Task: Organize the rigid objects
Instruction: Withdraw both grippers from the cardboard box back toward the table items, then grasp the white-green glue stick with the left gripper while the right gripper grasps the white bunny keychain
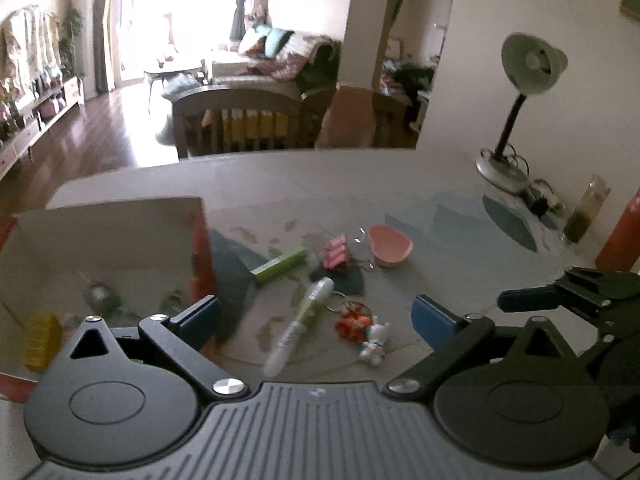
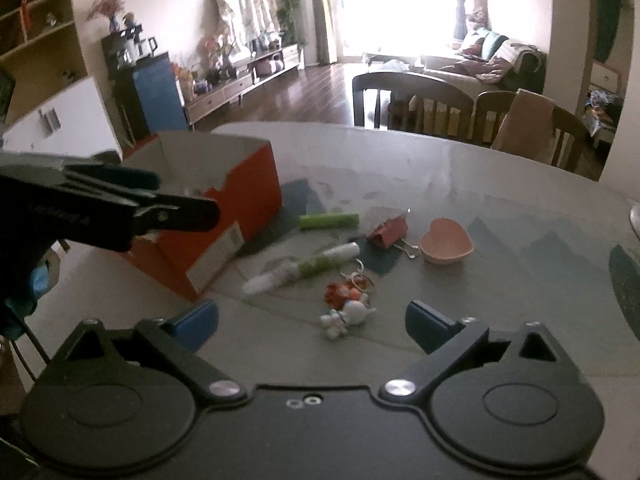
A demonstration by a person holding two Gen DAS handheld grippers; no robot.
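Note:
My left gripper (image 1: 316,320) hangs open over the table, with a white and green pen (image 1: 300,328) lying below the gap between its fingers. To its left stands an open orange box (image 1: 108,240) with a yellow item (image 1: 42,342) inside. My right gripper (image 2: 312,324) is open too, just above a keychain with orange and white figures (image 2: 346,308). Beyond them lie a green tube (image 2: 328,221), red binder clips (image 2: 388,232) and a pink heart-shaped bowl (image 2: 446,246). Nothing is held.
A desk lamp (image 1: 520,92), a tall glass (image 1: 584,212) and a red cylinder (image 1: 620,232) stand at the table's right side. Wooden chairs (image 2: 412,100) line the far edge. The left gripper's body (image 2: 120,204) juts in beside the box.

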